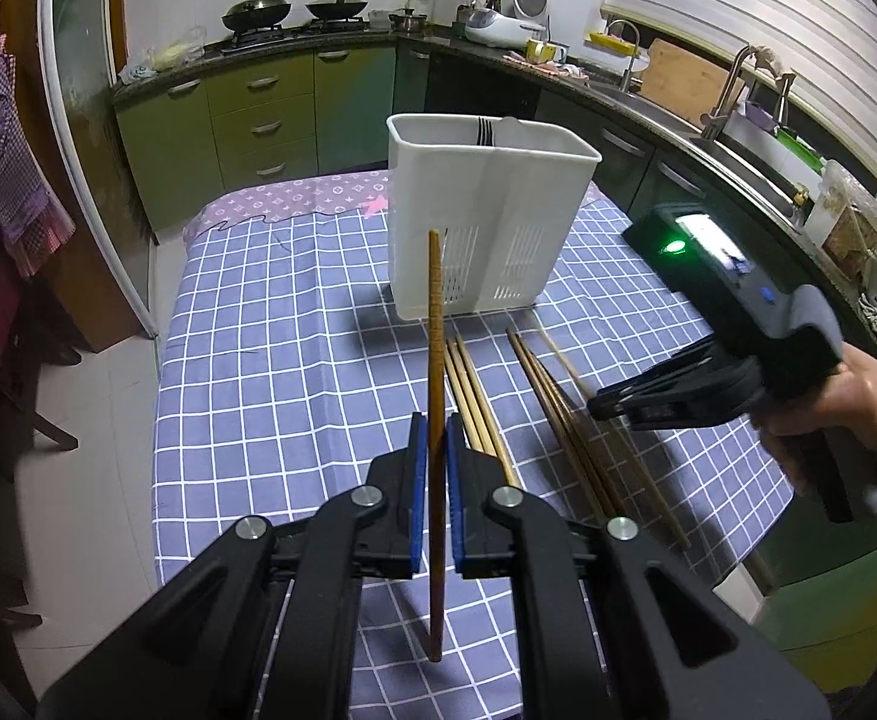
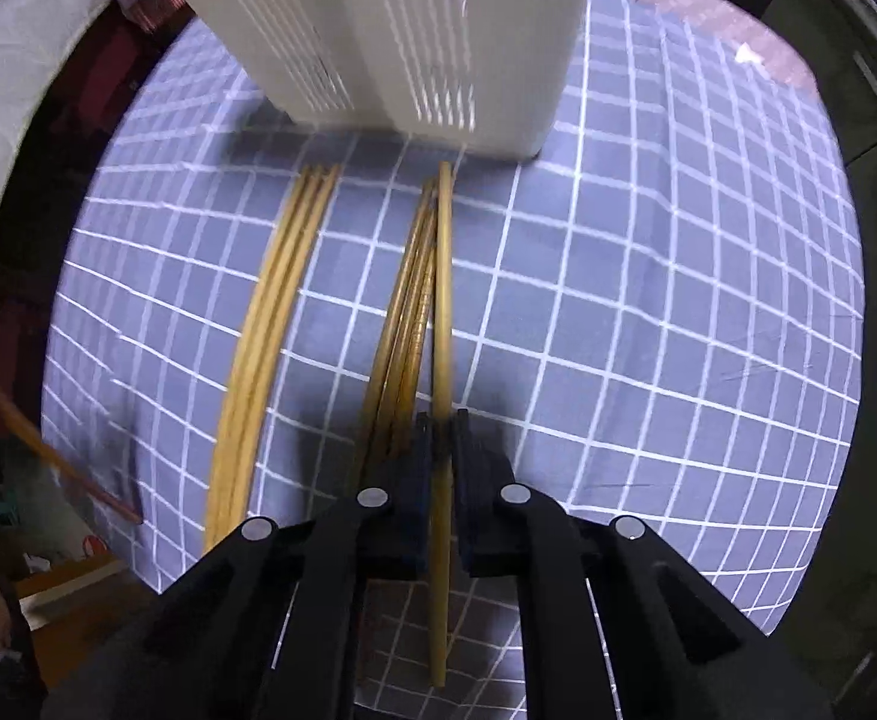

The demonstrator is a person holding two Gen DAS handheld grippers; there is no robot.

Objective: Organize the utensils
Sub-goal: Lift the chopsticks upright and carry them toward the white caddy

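Wooden chopsticks gripped by both grippers beside the white utensil caddy (image 1: 492, 216).
Left gripper (image 1: 437, 450) clamps a dark chopstick (image 1: 435, 324); right gripper (image 2: 442, 438) pinches a pale chopstick (image 2: 442, 300) on the checked tablecloth (image 2: 648, 300); caddy's top cropped.

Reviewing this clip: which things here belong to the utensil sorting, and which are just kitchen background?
Part of the job:
- white plastic slotted utensil caddy
- dark brown wooden chopstick in the left claw
- pale bamboo chopstick in the right claw
- loose wooden chopsticks on the blue checked tablecloth

Just lying about:
- two black woks
- white rice cooker
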